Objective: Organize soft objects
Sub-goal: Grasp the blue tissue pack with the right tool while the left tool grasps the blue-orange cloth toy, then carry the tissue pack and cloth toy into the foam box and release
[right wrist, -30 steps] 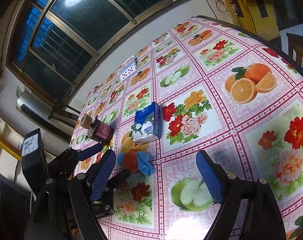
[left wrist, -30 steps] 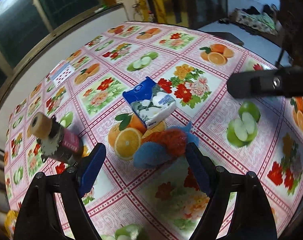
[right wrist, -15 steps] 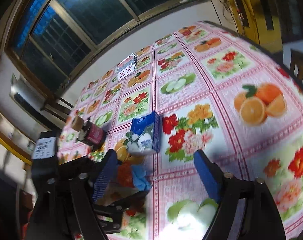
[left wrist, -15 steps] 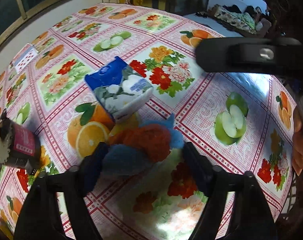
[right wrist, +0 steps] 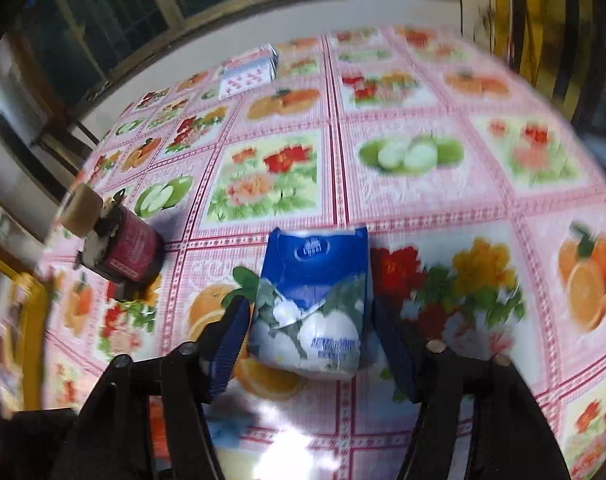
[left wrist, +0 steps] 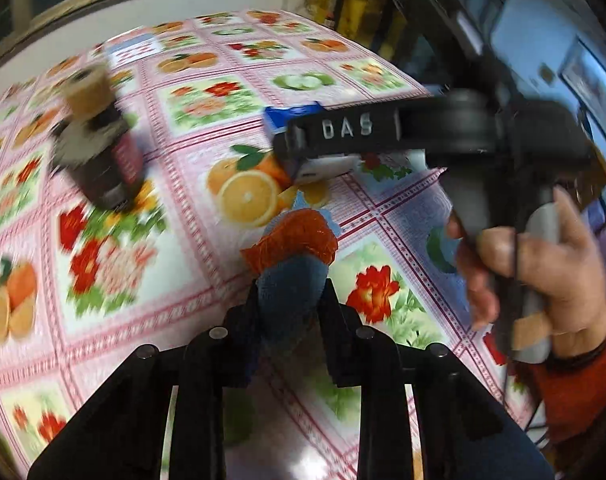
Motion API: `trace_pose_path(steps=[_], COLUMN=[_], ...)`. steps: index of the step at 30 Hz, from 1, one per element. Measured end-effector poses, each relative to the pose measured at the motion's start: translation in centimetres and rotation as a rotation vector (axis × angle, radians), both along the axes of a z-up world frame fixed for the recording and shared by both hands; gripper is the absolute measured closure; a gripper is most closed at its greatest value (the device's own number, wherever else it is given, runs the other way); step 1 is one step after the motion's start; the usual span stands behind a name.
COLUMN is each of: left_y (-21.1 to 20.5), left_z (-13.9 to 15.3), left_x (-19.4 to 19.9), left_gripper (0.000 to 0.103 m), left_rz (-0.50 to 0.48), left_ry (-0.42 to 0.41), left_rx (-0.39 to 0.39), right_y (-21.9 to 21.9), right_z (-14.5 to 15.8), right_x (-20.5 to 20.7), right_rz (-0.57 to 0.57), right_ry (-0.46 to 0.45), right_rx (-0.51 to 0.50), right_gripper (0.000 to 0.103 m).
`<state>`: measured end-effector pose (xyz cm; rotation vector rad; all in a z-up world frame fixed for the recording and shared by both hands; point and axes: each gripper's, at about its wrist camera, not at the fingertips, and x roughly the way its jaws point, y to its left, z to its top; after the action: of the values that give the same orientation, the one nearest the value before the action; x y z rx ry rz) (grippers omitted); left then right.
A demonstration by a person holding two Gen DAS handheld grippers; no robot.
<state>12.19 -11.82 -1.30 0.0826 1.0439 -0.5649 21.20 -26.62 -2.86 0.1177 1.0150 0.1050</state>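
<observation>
Two grippers busy. Left gripper (left wrist: 289, 300): fingers clamped on blue-and-orange plush toy (left wrist: 293, 252), squashy, light. Right gripper (right wrist: 309, 344): fingers apart, straddling blue-and-white soft tissue pack (right wrist: 313, 300) on floral surface (right wrist: 423, 200); slippery wrapper, best pinched mid-sides.

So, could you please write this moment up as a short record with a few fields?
surface: table under a fruit-and-flower cloth
left gripper: shut on the blue and orange soft toy
right gripper: open, fingers either side of the blue tissue pack
tissue pack: lying on the cloth
other items: dark jar with tan lid; playing cards at the far edge
</observation>
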Motion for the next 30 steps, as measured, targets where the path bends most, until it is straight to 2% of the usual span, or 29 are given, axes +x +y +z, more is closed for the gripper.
trace_pose_path(steps=[1,4,8,12,16,21,30], left_y=[0.8,3.5,6.8,10.3,13.9,20.0,31.7], left_z=[0.2,0.9,2.2,3.2,3.5,4.3,5.5], left_x=[-0.6,-2.4,-4.9,-7.2,-8.8,-11.2,-15.1], left_gripper=[0.08,0.08,0.08,0.08,0.08,0.08,0.08], left_rz=[0.023,0.085,0.149,0.22,0.323,0.477,0.793], left_ry=[0.006,0.014,-0.027,-0.071,-0.108,-0.155,-0.231], left_rx=[-0.015,-0.069,-0.096,-0.09,-0.056,-0.033,0.027], right_y=[0.2,-0.5,-1.6,0.8,6.4,16.0,32.6], right_z=[-0.1,0.0,0.9,3.1,4.8,6.4,7.1], right_x=[-0.3,-0.9,-3.4,-6.2,-8.4,-10.1,-10.3], right_rz=[0.012,0.019,0.037,0.112,0.239,0.431,0.638], right_ry=[-0.009,-0.007,-0.019,-0.047,-0.059,-0.056,-0.03], right_rx=[-0.023,0.018,0.163,0.24,0.287,0.324,0.327], right_gripper=[0.05,0.053,0.053,0.053,0.052,0.052,0.052])
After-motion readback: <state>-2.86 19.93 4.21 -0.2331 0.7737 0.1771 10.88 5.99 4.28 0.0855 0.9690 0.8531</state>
